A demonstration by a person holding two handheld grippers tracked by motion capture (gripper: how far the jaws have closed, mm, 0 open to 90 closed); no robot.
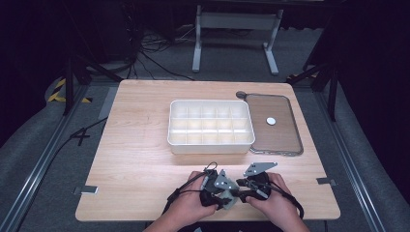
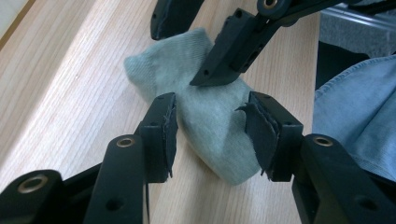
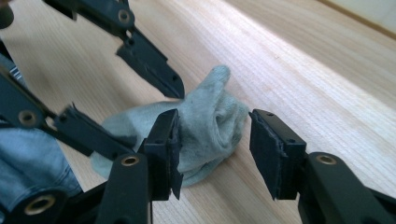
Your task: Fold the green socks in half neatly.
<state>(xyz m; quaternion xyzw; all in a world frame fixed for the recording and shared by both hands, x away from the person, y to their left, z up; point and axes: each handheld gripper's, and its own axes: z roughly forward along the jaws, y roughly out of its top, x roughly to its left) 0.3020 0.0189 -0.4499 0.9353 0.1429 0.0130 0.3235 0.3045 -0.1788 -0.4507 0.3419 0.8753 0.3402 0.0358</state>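
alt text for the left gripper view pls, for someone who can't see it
A rolled pale grey-green sock lies on a light wooden table, between the open black jaws of the left gripper that rise from the bottom of the frame. The right gripper reaches in from the top, its jaws either side of the sock's far end, and a blue denim sleeve shows at the right edge.

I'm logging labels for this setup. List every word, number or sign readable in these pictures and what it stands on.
None can be read. The divided white box, the grey lid with its blank white dot, the wooden table, the pale green sock and both grippers bear no visible text.
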